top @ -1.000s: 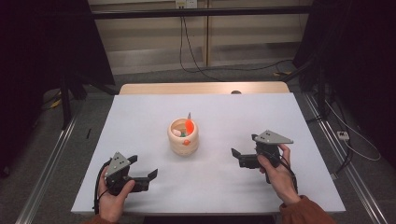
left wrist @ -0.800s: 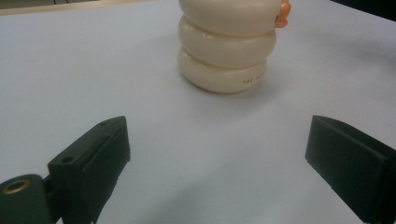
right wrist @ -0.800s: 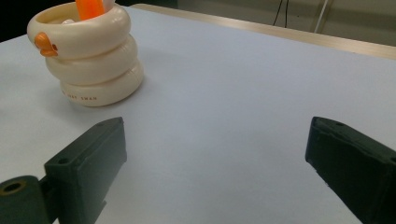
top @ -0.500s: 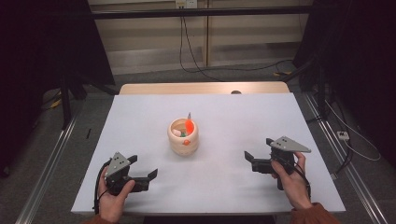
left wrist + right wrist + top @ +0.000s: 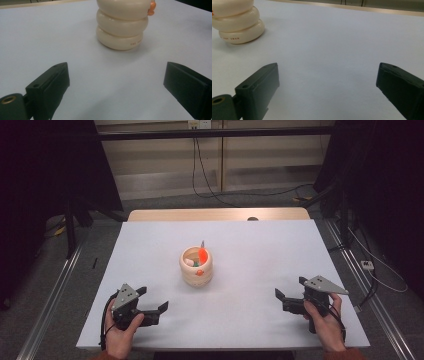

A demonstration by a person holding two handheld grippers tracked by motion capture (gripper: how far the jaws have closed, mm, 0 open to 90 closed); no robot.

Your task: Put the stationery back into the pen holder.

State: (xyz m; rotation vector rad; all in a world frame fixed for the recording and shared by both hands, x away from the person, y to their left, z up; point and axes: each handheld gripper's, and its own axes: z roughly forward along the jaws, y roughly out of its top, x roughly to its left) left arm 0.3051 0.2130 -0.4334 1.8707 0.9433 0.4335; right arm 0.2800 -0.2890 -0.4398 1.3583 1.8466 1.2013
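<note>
Cream ribbed holder (image 5: 196, 267) was the one object on the table, and both grippers lay well short of it, at the near edge. Nearest of all, the left gripper (image 5: 155, 310) sat low over the white table (image 5: 260, 245) in the person's left hand (image 5: 121, 336), its jaws spread wide with nothing between them but bare tabletop; in the left gripper view the two black jaws stood far apart at the bottom corners. Across from it, at about the same nearness, the right gripper (image 5: 281, 300) was gripped by the right hand (image 5: 324, 322), its jaws likewise wide apart and empty, its grey three-cornered plate (image 5: 324, 284) on top. Ahead of the left gripper and slightly to its right stood the holder, well apart from the jaw tips; in the left gripper view it (image 5: 122, 25) rose as three stacked rounded rings with small dark lettering near its base and an orange knob (image 5: 151, 7) on its side. From the right gripper it stood ahead and far off to the left, seen at the upper left corner of the right gripper view (image 5: 238, 21). Inside it, from the high view, an orange piece (image 5: 203, 255) and some pale pieces (image 5: 189, 262) showed above the rim. Beyond the holder ran the far wooden edge (image 5: 215, 214) of the table, with cables (image 5: 235, 190) on the floor behind.
</note>
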